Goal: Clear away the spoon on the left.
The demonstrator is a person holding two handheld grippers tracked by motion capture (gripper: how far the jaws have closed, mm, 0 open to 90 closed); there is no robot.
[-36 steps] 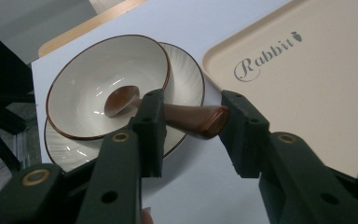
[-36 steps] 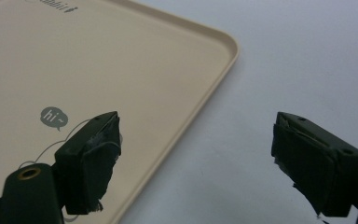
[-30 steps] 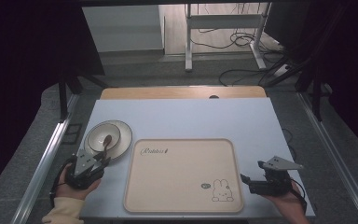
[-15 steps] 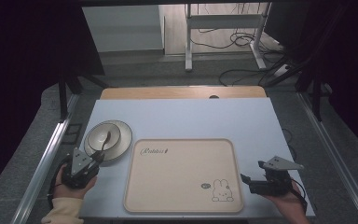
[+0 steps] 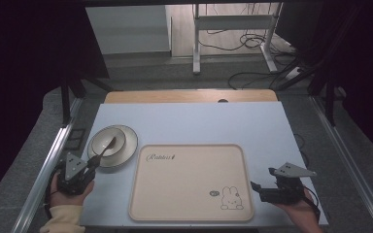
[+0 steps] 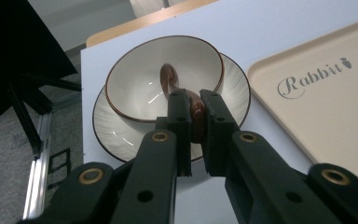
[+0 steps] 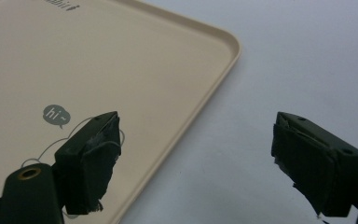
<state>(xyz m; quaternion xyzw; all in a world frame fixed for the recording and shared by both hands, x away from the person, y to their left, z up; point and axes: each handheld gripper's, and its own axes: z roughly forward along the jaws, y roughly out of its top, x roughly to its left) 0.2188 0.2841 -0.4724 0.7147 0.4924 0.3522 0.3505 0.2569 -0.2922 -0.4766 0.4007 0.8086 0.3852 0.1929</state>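
A brown spoon (image 6: 168,77) lies in a white bowl (image 6: 135,79) with a dark rim, its handle reaching out over the rim toward me. The bowl stands on a white ribbed plate (image 6: 235,88) at the table's left. My left gripper (image 6: 196,116) is shut on the spoon's handle. From above, the left gripper (image 5: 93,162) sits just in front of the plate (image 5: 126,145) and the bowl (image 5: 108,141). My right gripper (image 5: 257,187) is open with nothing between its jaws, low over the table at the right edge of the beige tray (image 5: 189,184).
The tray (image 7: 98,60) carries a "Rabbit" label and a bunny drawing, and nothing lies on it. A wooden strip (image 5: 189,95) runs along the table's far edge. Metal rails (image 5: 43,179) flank the table on both sides.
My left gripper has shifted slightly to the left in front of the plate. The right gripper has stayed where it was.
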